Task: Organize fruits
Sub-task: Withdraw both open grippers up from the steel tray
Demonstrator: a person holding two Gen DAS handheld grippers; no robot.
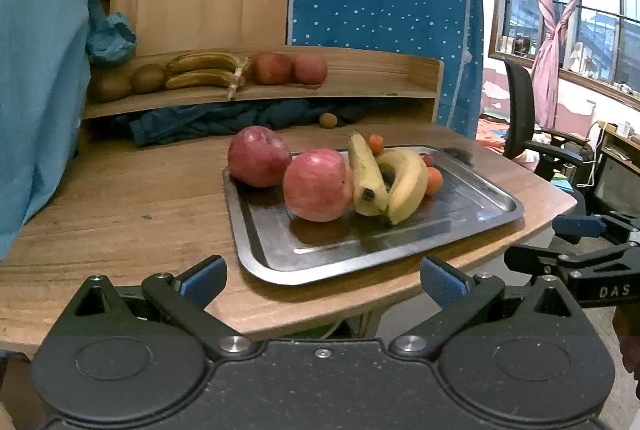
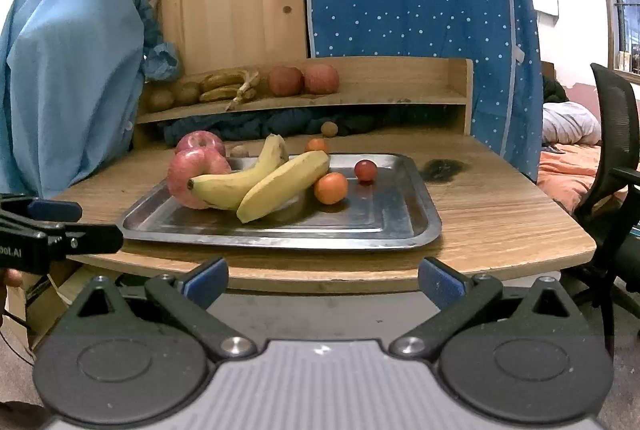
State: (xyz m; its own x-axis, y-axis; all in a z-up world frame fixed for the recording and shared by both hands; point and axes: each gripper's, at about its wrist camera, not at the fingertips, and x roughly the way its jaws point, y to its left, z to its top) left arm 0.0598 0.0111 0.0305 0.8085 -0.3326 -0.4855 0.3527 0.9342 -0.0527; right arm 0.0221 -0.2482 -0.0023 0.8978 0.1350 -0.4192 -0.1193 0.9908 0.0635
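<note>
- Jaws on my left gripper stand wide apart, nothing between them — it hangs off the near edge of the tabletop, short of the tray.
- Right gripper: same story, jaws spread, empty, hanging just off the tabletop's front edge and facing the tray.
- Each gripper shows at the edge of the other's view, both level with the table edge.
- Tray is steel, flat on the tabletop, close to the front edge.
- On the tray, left end: two red apples, the near apple touching the far apple behind it.
- Two yellow bananas lie across the middle, joined at the stem end and leaning against the near apple.
- Just right of the bananas: a small orange. A second orange sits behind the bananas near the tray's back rim; I can't tell if it's inside the rim.
- Small dark-red round fruit sits alone toward the tray's right end, apart from the rest.
- Raised wooden shelf at the back holds kiwis, a browning banana bunch and two more apples in a row.
- One brown round fruit lies on the tabletop under the shelf, beside dark blue cloth.
- Light blue garment hangs at the left; office chair to the right.
</note>
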